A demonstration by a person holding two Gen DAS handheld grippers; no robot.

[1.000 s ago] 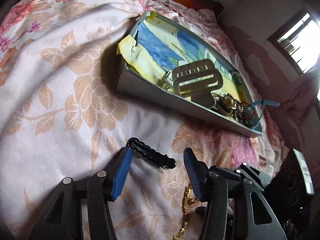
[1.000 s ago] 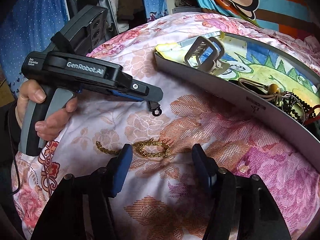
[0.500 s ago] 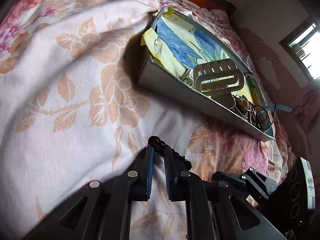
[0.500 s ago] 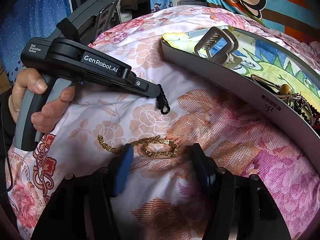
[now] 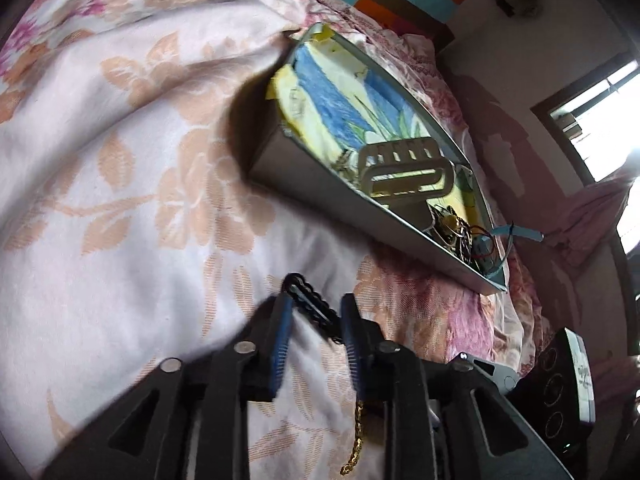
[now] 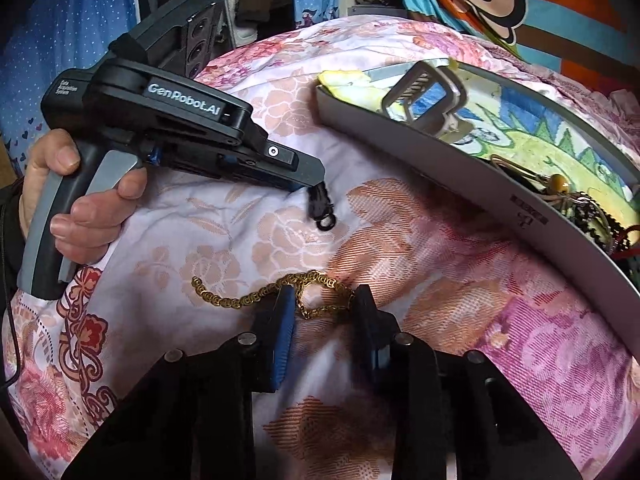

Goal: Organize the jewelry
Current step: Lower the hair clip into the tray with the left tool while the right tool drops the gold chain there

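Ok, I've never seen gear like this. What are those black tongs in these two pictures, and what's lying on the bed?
There is no robot here. A person holds a pistol-grip tool in each hand, and each tool has two blue-padded fingers and a wide-angle camera looking along them. One picture comes from each tool's camera.

The left hand-held gripper has a black chain between its fingers, and its jaws are opening. The right camera also shows this tool from the side, with the hand gripping it.

The right hand-held gripper is closing around a gold chain, which lies on the floral bedsheet.

Beyond them is a grey box lined with a drawing. It holds a hair clip and tangled jewelry.
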